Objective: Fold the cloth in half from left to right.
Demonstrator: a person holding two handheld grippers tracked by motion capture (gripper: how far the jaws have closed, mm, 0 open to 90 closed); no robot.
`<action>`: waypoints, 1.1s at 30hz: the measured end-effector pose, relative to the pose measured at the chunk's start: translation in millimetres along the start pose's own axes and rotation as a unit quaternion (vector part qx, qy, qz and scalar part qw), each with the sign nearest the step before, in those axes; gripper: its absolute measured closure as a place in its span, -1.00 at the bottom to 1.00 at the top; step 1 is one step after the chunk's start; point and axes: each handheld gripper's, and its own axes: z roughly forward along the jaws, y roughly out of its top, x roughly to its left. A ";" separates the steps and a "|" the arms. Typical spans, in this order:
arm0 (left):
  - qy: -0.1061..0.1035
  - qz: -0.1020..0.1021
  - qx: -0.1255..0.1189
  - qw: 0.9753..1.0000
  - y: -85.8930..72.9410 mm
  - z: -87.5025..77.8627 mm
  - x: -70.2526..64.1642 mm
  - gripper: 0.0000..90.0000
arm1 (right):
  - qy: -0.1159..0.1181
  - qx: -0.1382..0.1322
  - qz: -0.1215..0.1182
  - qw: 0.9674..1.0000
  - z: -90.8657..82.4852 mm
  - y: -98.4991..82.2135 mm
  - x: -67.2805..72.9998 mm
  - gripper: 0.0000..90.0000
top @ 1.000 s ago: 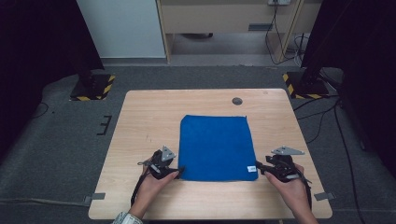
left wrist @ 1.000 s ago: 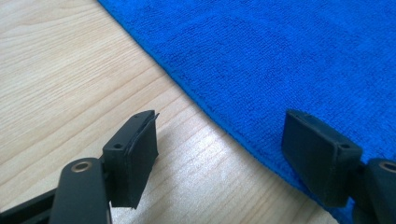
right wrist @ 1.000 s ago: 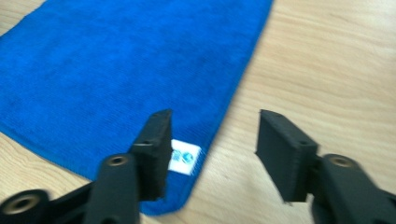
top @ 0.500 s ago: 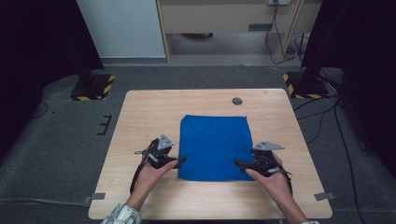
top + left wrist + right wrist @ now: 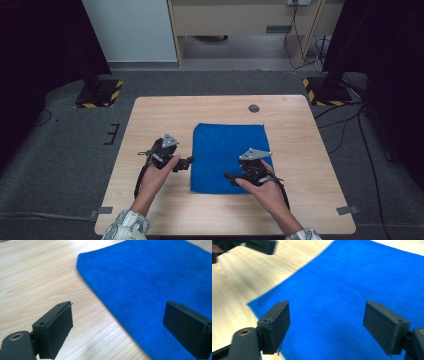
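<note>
A blue cloth (image 5: 227,156) lies flat on the wooden tabletop (image 5: 150,120), a little right of its middle. The left gripper (image 5: 186,162) sits just beside the cloth's left edge, its jaws having just been opening and now spread wide, nothing between them but bare wood and the cloth's border underneath. The right gripper (image 5: 231,176) hangs over the cloth's near right part; its jaws have just been closing a little yet stand well apart, gripping nothing.
</note>
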 end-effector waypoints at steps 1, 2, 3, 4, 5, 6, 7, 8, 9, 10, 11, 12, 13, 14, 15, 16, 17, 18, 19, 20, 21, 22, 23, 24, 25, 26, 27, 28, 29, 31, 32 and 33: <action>0.002 -0.003 -0.001 1.000 -2.5 -0.9 2.7 -0.81 | 0.002 0.003 -0.006 1.000 2.8 1.7 4.0 -0.41; 0.005 -0.011 -0.001 1.000 -5.8 -1.7 6.1 -0.82 | 0.006 0.005 -0.013 1.000 6.5 3.6 9.3 -0.37; 0.008 -0.015 0.001 1.000 -7.8 -1.9 7.8 -0.81 | 0.012 0.008 -0.020 1.000 11.0 5.8 15.7 -0.32; 0.011 -0.017 0.006 1.000 -10.6 -1.9 9.8 -0.81 | 0.014 0.010 -0.025 1.000 13.6 6.9 19.6 -0.27; 0.016 -0.017 0.010 1.000 -13.5 -1.9 11.4 -0.81 | 0.017 0.010 -0.031 0.999 16.7 7.9 24.8 -0.21; 0.018 -0.017 0.012 1.000 -16.5 -2.2 13.0 -0.81 | 0.022 0.011 -0.035 0.999 19.6 8.6 29.6 -0.14; 0.020 -0.020 0.013 1.000 -19.4 -2.4 14.3 -0.81 | 0.026 0.012 -0.039 0.999 22.6 9.2 34.0 -0.09; 0.022 -0.025 0.013 0.999 -22.4 -2.7 15.9 -0.81 | 0.029 0.014 -0.044 0.998 25.9 9.5 38.5 -0.04; 0.023 -0.025 0.014 0.999 -23.8 -3.5 17.6 -0.81 | 0.034 0.016 -0.050 0.998 29.9 9.5 43.9 0.03; 0.025 -0.025 0.016 0.999 -24.1 -4.3 18.9 -0.81 | 0.038 0.018 -0.052 0.998 33.2 9.4 48.0 0.10; 0.025 -0.028 0.017 0.999 -24.1 -6.0 20.8 -0.81 | 0.039 0.020 -0.056 0.997 35.8 9.3 50.8 0.15; 0.025 -0.032 0.013 0.999 -24.3 -8.6 23.5 -0.81 | 0.042 0.024 -0.059 0.997 39.0 9.2 54.7 0.19; 0.028 -0.033 0.013 0.999 -24.5 -10.1 24.9 -0.81 | 0.045 0.025 -0.063 0.997 42.1 9.0 59.7 0.25; 0.033 -0.028 0.016 0.999 -25.3 -12.0 26.6 -0.81 | 0.047 0.026 -0.067 0.996 43.7 8.8 62.7 0.30; 0.036 -0.026 0.019 0.999 -26.5 -13.4 27.6 -0.81 | 0.046 0.026 -0.071 0.996 45.9 8.4 66.5 0.34; 0.037 -0.028 0.019 0.999 -28.1 -14.6 28.6 -0.81 | 0.049 0.027 -0.074 0.996 48.1 7.9 70.1 0.39; 0.036 -0.031 0.017 0.999 -29.8 -16.1 29.2 -0.81 | 0.049 0.027 -0.076 0.996 50.2 7.4 73.2 0.42; 0.036 -0.033 0.016 0.999 -31.3 -17.7 29.9 -0.81 | 0.048 0.027 -0.078 0.995 52.1 6.8 76.1 0.44; 0.037 -0.035 0.015 0.999 -32.3 -19.3 30.4 -0.81 | 0.049 0.026 -0.077 0.995 53.5 6.4 78.6 0.46; 0.038 -0.037 0.013 0.998 -32.9 -20.7 31.1 -0.81 | 0.048 0.024 -0.077 0.996 54.9 5.9 81.3 0.48; 0.038 -0.040 0.011 0.998 -32.9 -21.3 31.5 -0.81 | 0.046 0.023 -0.081 0.995 56.7 5.4 84.3 0.50; 0.037 -0.044 0.008 0.998 -32.6 -22.1 32.0 -0.81 | 0.044 0.021 -0.084 0.995 58.1 5.1 85.9 0.50; 0.033 -0.047 0.004 0.998 -32.4 -22.7 32.3 -0.81 | 0.043 0.021 -0.085 0.995 59.8 4.8 87.8 0.49; 0.030 -0.048 0.002 0.998 -32.2 -23.1 32.4 -0.81 | 0.046 0.022 -0.084 0.995 61.5 4.5 89.2 0.46; 0.029 -0.050 0.002 0.998 -32.2 -23.3 32.1 -0.81 | 0.047 0.024 -0.082 0.995 63.1 4.2 90.2 0.39; 0.028 -0.048 0.002 0.998 -32.2 -23.2 31.7 -0.81 | 0.047 0.025 -0.081 0.995 65.1 3.8 91.1 0.30; 0.028 -0.047 0.004 0.999 -32.1 -23.0 31.3 -0.81 | 0.048 0.030 -0.080 0.995 67.4 3.1 92.6 0.24; 0.029 -0.045 0.006 0.999 -32.1 -22.8 30.8 -0.81 | 0.050 0.033 -0.082 0.995 68.7 2.6 93.2 0.20; 0.027 -0.046 0.004 0.999 -32.2 -22.0 30.3 -0.81 | 0.049 0.036 -0.084 0.995 70.6 1.8 94.4 0.15; 0.025 -0.044 0.005 0.999 -32.2 -21.8 29.3 -0.81 | 0.048 0.041 -0.088 0.994 73.9 0.5 96.5 0.11; 0.026 -0.044 0.006 0.999 -32.1 -22.2 28.8 -0.81 | 0.044 0.043 -0.090 0.994 75.5 0.0 97.6 0.11; 0.024 -0.044 0.005 0.999 -32.2 -22.0 28.2 -0.81 | 0.041 0.044 -0.091 0.994 76.8 -0.4 98.6 0.11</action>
